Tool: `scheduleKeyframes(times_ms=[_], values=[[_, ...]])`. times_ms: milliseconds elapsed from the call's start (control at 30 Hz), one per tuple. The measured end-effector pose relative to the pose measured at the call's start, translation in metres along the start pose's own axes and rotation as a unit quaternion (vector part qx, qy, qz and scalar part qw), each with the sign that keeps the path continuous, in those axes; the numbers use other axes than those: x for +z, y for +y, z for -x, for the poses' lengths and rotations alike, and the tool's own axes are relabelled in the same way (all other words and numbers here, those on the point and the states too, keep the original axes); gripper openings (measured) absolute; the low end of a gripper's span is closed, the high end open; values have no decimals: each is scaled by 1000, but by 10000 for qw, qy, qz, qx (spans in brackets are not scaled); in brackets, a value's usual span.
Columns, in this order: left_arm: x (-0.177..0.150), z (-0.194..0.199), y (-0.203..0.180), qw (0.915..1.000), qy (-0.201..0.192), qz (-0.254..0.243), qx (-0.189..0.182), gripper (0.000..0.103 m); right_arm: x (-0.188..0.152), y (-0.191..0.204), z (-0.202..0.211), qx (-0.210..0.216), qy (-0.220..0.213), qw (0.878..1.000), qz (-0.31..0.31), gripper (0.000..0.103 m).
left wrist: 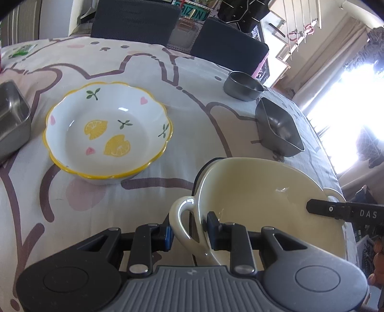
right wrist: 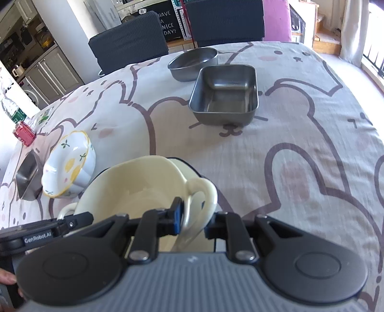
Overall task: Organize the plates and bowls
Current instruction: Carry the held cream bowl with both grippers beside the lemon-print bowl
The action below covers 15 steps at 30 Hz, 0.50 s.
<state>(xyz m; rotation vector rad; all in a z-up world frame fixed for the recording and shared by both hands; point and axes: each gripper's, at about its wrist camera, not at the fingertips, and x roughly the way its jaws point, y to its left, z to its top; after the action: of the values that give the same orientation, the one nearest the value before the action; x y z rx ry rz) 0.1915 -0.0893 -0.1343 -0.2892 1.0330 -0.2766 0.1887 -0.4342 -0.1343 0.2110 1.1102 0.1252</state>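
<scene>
A cream two-handled bowl (left wrist: pixel 271 199) is held tilted above the table by both grippers. My left gripper (left wrist: pixel 189 230) is shut on its near rim beside one handle (left wrist: pixel 177 216). My right gripper (right wrist: pixel 194 216) is shut on the opposite rim by the other handle (right wrist: pixel 204 192); the same bowl (right wrist: pixel 134 182) fills the middle of the right wrist view. The right gripper's finger also shows in the left wrist view (left wrist: pixel 336 210). A white bowl with yellow rim and lemon print (left wrist: pixel 108 132) sits on the cloth to the left, also in the right wrist view (right wrist: pixel 69 165).
A square steel tray (left wrist: pixel 278 127) and a round steel pan (left wrist: pixel 242 85) stand at the far right; they also show in the right wrist view (right wrist: pixel 225 96), (right wrist: pixel 194 63). Another steel tray (left wrist: pixel 12 120) is at the left, beyond the lemon bowl (right wrist: pixel 27 175). Dark chairs (left wrist: pixel 134 21) stand behind the table.
</scene>
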Motion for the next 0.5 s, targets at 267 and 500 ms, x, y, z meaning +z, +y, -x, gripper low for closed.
scheduleKeyframes(times_ms=[267, 500], values=[[-1, 1, -2, 10000, 20, -92, 5, 30, 5, -13, -8, 214, 156, 9995, -199, 21], [-1, -1, -3, 9999, 77, -138, -4, 30, 6, -21, -13, 414, 336, 9983, -222, 21]])
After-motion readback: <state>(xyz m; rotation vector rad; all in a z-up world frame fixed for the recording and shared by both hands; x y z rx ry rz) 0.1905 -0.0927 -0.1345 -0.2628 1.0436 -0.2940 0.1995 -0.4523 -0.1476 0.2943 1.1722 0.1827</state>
